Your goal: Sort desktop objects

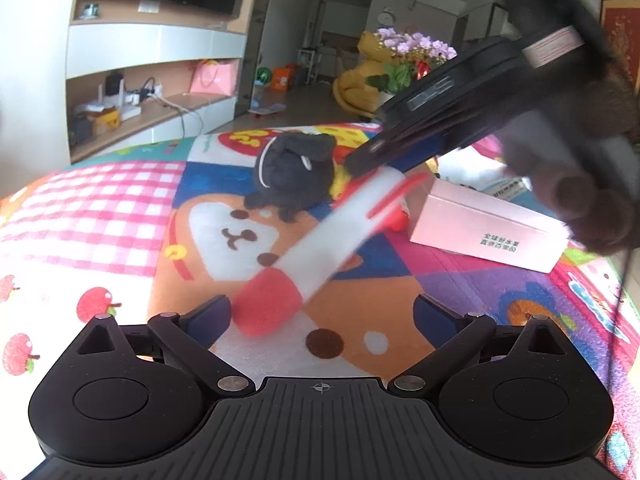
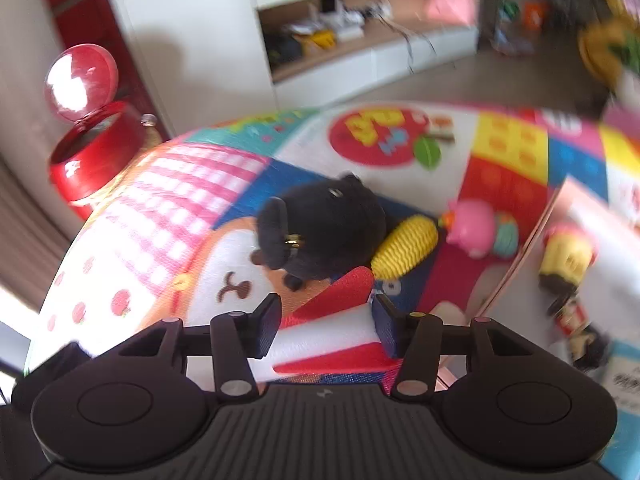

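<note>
A: Colourful cartoon play mat [image 1: 120, 208] is covering the surface, with a white shelf unit [image 1: 152, 52] standing behind it in a living room. What is happening on it?

B: In the left wrist view, the right gripper [image 1: 360, 162] is reaching in from two o'clock, carrying a foam rocket [image 1: 320, 248], white with a red nose and red fins. The nose is pointing toward seven o'clock, hanging blurred just ahead of the left gripper [image 1: 322, 316].

A: How are the fingers standing?

B: The left gripper's fingers are spread wide, with nothing between them. In the right wrist view, the right gripper [image 2: 326, 326] is pinching the rocket's white body, both pads touching its sides.

A: What else is lying on the mat?

B: A black plush toy [image 2: 320, 228] is sitting near the centre. At its three o'clock, a yellow ribbed toy [image 2: 406, 246] is touching it, and a pink toy [image 2: 472, 228] is lying just beyond. A pink box [image 1: 484, 226] is resting at three o'clock in the left view.
</note>
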Demonstrator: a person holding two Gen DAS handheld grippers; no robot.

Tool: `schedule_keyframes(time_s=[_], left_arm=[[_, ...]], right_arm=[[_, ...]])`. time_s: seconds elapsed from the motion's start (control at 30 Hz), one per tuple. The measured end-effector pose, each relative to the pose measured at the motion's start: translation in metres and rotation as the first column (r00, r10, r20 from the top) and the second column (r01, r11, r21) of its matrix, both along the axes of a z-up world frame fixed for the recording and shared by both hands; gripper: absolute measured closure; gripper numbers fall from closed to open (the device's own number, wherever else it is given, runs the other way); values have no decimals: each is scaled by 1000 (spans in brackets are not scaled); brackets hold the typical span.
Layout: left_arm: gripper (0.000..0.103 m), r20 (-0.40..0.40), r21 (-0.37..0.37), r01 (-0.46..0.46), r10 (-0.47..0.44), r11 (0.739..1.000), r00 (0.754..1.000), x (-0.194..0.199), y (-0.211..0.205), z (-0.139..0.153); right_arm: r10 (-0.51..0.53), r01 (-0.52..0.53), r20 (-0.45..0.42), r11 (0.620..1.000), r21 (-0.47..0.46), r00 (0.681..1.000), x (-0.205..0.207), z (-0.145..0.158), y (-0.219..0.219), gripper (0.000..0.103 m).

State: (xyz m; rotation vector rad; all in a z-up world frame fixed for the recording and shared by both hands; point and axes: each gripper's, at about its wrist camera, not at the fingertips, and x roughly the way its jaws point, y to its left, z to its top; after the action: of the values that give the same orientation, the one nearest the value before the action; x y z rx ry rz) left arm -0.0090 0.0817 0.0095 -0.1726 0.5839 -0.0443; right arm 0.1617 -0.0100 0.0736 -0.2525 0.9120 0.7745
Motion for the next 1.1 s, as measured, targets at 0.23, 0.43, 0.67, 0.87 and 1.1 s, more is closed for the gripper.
schedule_keyframes(time_s=[0.23, 0.43, 0.67, 0.87, 1.1], left_arm=[[3, 22, 177, 64, -69, 982, 997, 22, -10, 9], [42, -8, 280, 86, -87, 956, 996, 42, -24, -1], [57, -7, 269, -62, 66, 961, 998, 32, 10, 0], [55, -4, 186, -169, 172, 968, 985, 13, 36, 2], [34, -1, 104, -183, 184, 978, 983, 7, 50, 3]], right_arm=[[-134, 150, 329, 988, -23, 935, -39, 29, -42, 53], [-130, 177, 428, 982, -72, 894, -61, 29, -59, 57], [-7, 126, 511, 972, -198, 859, -86, -3, -39, 70], [142, 118, 615, 925, -362, 776, -101, -50, 4, 76], [251, 165, 622, 830, -533, 742, -78, -92, 45, 76]])
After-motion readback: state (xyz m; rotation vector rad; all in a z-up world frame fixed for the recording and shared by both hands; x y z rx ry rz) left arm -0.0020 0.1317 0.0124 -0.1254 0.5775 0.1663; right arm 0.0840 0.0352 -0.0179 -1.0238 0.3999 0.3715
